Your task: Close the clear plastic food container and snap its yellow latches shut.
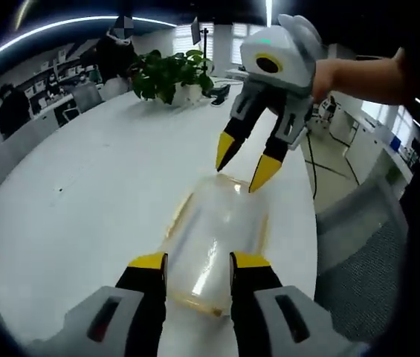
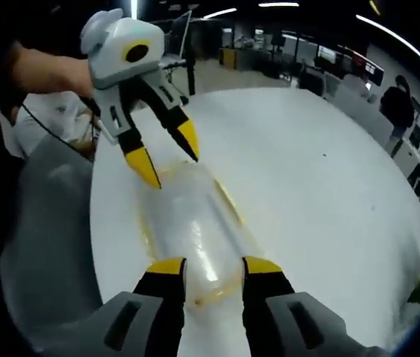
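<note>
The clear plastic container [image 1: 213, 242] lies on the round white worktop [image 1: 83, 193], lid apparently down on it, with a gripper poised at each short end; the left gripper [image 1: 198, 262] has its fingers spread, released, straddling the near end in the left gripper view; the right gripper [image 2: 213, 266] stands the same way at the opposite end, fingers parted and gripping nothing, and its yellow tips hang just above the far rim in the left gripper view. The yellow latches [image 1: 178, 212] run as thin strips along the edges; whether any has snapped home I cannot tell, the plastic being too glossy and blurred.

To do this step well, I would judge it best to steady one end with one gripper while the other presses a latch flat, one fingertip square on the strip; pushing both ends at once could make the light tub skate.

The container sits close to the worktop's edge on the side of the grey chair [image 1: 366, 260], so any shove that way risks sending it off; the broad bare surface toward the potted plant [image 1: 169, 74] gives ample room; people stand well off in the background.
</note>
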Demonstrator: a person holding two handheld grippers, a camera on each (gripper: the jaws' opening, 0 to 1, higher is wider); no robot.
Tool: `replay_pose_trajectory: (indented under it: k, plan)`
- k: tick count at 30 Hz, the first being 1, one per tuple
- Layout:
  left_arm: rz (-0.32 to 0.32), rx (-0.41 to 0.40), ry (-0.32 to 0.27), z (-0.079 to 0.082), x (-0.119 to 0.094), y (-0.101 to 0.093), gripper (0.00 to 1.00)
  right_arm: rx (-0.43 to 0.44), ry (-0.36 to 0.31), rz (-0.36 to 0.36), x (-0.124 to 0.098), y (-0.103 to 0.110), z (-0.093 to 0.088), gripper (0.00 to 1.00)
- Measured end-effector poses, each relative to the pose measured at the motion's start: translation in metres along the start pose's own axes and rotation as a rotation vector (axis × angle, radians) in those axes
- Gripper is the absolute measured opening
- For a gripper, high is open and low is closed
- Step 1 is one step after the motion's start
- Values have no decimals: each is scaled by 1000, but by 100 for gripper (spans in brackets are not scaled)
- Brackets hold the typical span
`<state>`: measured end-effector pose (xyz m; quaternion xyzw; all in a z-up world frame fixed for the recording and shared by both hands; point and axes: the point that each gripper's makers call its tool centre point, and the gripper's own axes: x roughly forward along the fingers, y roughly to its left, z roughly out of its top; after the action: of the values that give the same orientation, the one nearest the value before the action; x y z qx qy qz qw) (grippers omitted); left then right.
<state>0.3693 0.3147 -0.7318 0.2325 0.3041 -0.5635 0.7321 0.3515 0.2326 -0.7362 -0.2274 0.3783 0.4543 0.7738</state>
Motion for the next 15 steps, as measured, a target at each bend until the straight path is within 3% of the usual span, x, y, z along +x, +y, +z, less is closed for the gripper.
replay_pose_trajectory:
  k: [7, 15]
  plan:
    - [-29, 83, 35, -1, 7, -9, 31, -25, -12, 37, 6, 6, 10, 27]
    - [-49, 112, 47, 2, 15, -12, 31, -66, 7, 61, 14, 12, 16, 26]
